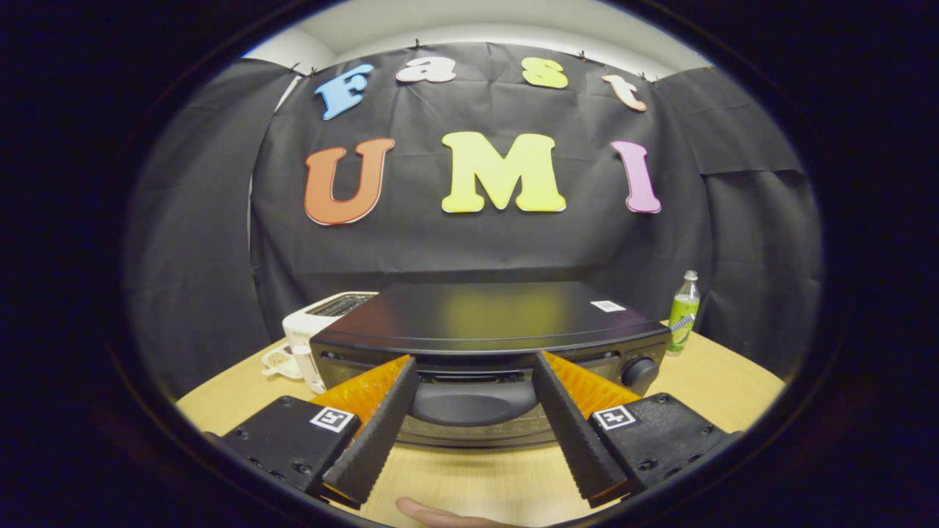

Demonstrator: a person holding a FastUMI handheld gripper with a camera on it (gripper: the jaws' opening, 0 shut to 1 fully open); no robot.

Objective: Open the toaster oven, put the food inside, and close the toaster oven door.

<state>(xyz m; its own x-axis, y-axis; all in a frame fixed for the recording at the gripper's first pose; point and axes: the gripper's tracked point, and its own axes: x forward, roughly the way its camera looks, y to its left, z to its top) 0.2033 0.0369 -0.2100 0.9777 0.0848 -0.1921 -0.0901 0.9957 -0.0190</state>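
Observation:
A black toaster oven [484, 319] stands on the wooden table [733, 389], its door shut. The door's wide curved handle [473, 402] faces me, and a round knob [640, 372] sits at the oven's front right. My gripper [475, 361] is open, its two fingers spread wide, and the handle lies just ahead of them in the gap between their tips. Neither finger touches the oven. Nothing is held.
A white slot toaster [319, 326] stands close to the oven's left side, with a small white dish [279, 361] of food in front of it. A green bottle [684, 312] stands to the right of the oven. A fingertip [433, 513] shows at the table's near edge.

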